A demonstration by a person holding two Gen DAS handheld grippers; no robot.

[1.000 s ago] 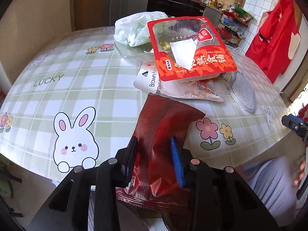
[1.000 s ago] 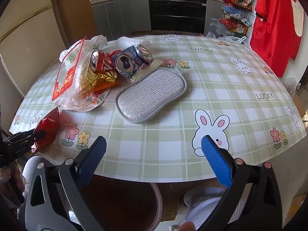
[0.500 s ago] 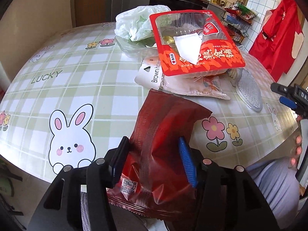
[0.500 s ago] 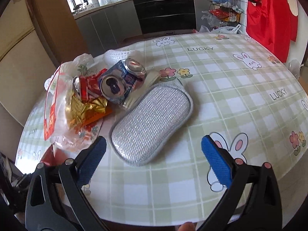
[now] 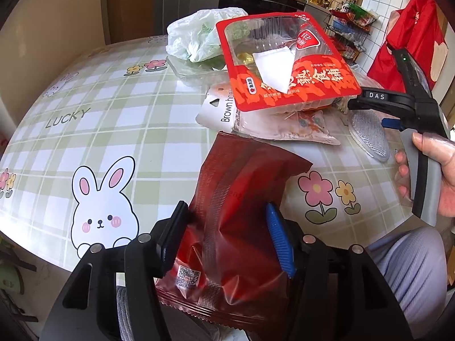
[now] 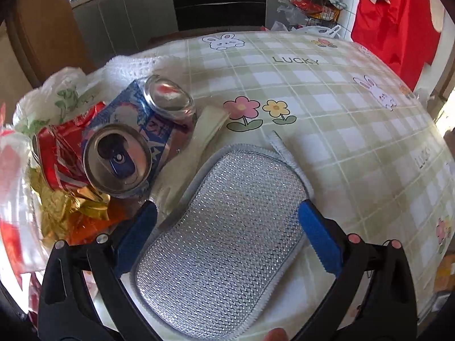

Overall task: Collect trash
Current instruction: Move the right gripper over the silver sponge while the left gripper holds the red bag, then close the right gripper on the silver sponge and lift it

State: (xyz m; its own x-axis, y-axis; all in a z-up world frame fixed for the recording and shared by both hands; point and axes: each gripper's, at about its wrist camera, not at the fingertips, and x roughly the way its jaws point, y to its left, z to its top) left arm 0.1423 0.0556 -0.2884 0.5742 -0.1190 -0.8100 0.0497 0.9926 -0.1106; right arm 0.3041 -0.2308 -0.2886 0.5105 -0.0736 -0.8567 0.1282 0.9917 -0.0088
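Note:
A dark red snack wrapper stands tilted at the near edge of the table. My left gripper has it between its pads; the jaws are opening and both pads still touch the puffed bag. Beyond lie a red and clear food tray pack, a white packet and a white plastic bag. My right gripper is open just above a silver scouring pad, one finger on each side. Left of it lie a crushed blue can, a red can and gold foil.
A hand holds the right gripper at the right of the left wrist view. A leg in light trousers is below the table edge. The checked tablecloth stretches away to the right. Red cloth hangs beyond.
The left jaws widened and the wrapper puffed out between them. The right gripper moved left and down, from the table's near edge to over the silver scouring pad.

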